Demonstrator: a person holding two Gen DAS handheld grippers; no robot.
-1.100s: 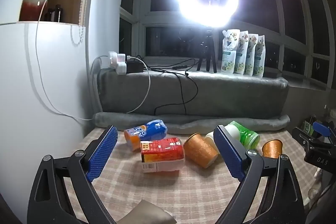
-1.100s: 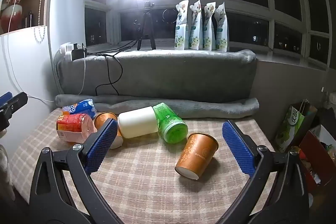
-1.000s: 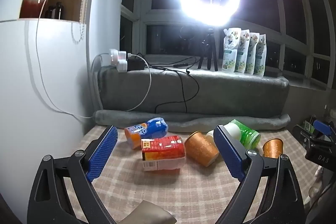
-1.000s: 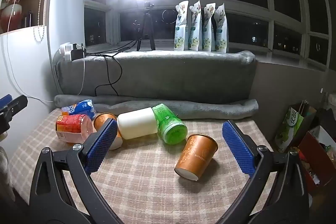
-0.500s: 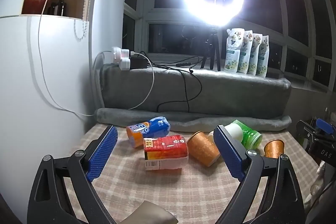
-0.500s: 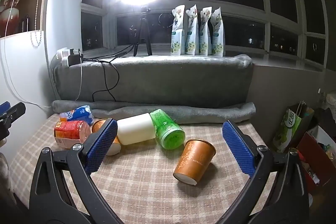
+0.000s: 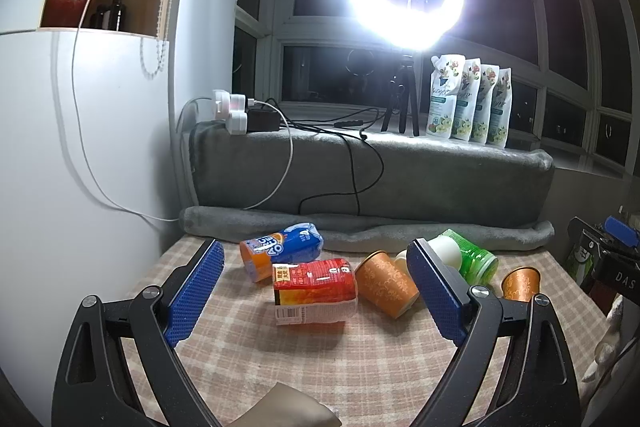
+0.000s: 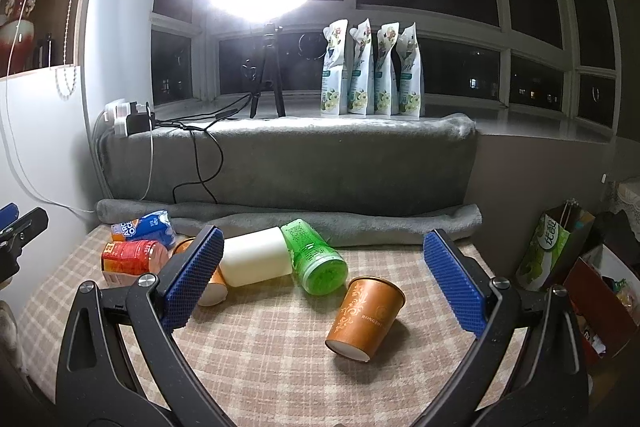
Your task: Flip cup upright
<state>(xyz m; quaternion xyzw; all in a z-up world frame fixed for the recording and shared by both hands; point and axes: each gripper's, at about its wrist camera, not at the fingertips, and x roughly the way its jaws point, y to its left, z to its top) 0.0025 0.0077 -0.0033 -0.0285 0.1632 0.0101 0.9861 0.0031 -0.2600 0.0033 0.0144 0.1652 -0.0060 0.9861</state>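
An orange paper cup (image 8: 366, 317) lies tipped on its side on the checked tablecloth (image 8: 280, 359), base toward me, between my right gripper's fingers and ahead of them. It shows small at the right in the left wrist view (image 7: 520, 283). A second orange cup (image 7: 386, 283) lies on its side near the middle, partly hidden in the right wrist view (image 8: 212, 287). My right gripper (image 8: 324, 281) is open and empty. My left gripper (image 7: 316, 291) is open and empty, short of the red carton (image 7: 314, 285).
A blue and orange pack (image 7: 280, 251), a white container (image 8: 256, 261) and a green container (image 8: 318, 261) lie on the cloth. A grey rolled blanket (image 8: 360, 219) bounds the back. A white cabinet (image 7: 80, 147) stands left. Bags (image 8: 548, 251) stand at the right.
Both grippers have risen or drifted slightly; the scene sits a little lower in each view. Nothing on the table has moved. Both grippers stay open.
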